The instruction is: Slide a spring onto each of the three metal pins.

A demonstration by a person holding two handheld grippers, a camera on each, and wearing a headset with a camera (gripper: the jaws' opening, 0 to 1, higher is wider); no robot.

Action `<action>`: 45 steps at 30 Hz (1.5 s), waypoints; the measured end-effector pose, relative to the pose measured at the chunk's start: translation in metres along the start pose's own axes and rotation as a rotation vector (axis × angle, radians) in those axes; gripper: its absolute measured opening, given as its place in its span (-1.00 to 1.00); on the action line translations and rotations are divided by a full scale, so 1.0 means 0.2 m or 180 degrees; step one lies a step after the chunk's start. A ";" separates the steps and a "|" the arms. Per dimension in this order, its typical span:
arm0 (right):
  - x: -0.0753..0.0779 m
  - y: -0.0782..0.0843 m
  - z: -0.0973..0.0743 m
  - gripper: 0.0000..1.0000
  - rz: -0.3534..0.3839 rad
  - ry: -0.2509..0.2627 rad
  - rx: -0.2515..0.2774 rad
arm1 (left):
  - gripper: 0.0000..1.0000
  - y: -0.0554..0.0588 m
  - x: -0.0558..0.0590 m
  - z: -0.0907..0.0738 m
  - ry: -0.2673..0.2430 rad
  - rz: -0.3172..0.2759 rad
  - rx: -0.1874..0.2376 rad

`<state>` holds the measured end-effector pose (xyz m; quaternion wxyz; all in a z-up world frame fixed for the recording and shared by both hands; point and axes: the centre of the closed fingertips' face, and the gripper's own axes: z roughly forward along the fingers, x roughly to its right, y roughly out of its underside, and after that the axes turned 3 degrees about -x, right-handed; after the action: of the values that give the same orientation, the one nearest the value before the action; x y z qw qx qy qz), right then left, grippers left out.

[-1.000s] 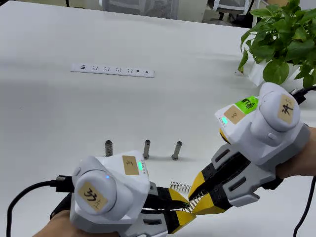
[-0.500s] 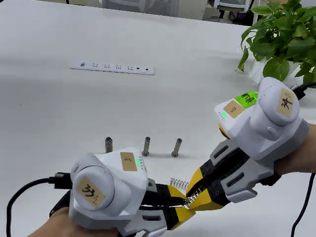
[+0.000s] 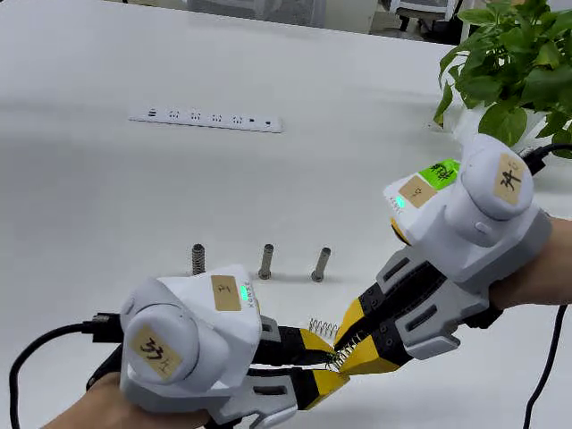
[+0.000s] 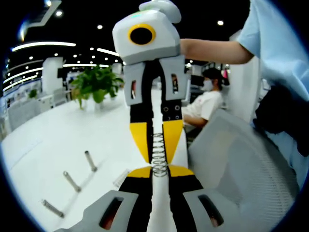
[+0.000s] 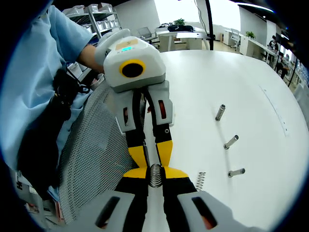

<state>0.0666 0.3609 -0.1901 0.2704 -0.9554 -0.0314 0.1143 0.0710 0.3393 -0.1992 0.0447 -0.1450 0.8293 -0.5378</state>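
Both left gripper (image 4: 159, 171) and right gripper (image 5: 154, 174) clamp one thin steel coil spring (image 4: 159, 147), lower centre: the pick-up step. Next, likely, alignment over a bare grey metal pin (image 3: 265, 260).

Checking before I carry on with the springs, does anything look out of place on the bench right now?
One spring is held by both grippers at once, the left gripper and right gripper meeting tip to tip on it. The rightmost pin looks tilted compared with the other two, though that may be perspective.
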 end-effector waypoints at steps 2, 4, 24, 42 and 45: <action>0.00 -0.01 0.00 -0.76 -0.0002 -0.0005 0.0007 | -0.73 0.01 -0.01 -0.01 -0.0046 -0.0029 0.0019; 0.01 -0.01 0.01 -0.76 -0.0021 0.0008 0.0007 | -0.65 0.02 -0.04 -0.03 -0.0142 -0.0046 0.0010; 0.14 -0.05 0.08 -0.75 -0.0257 0.0191 -0.0066 | 0.65 0.22 -0.33 -0.32 -0.1238 -0.0634 -0.0033; 0.30 -0.04 0.09 -0.75 -0.0694 0.0281 -0.0568 | 1.00 0.39 -0.45 -0.54 -0.1919 -0.0955 -0.0300; 0.36 -0.10 0.08 -0.75 -0.0679 0.0253 -0.0513 | 1.00 0.40 -0.44 -0.55 -0.1989 -0.0945 -0.0357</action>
<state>0.1333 0.3952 -0.2062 0.2045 -0.9691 -0.1310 0.0441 0.1148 0.4928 -0.2336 0.2096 -0.4238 0.7737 -0.4217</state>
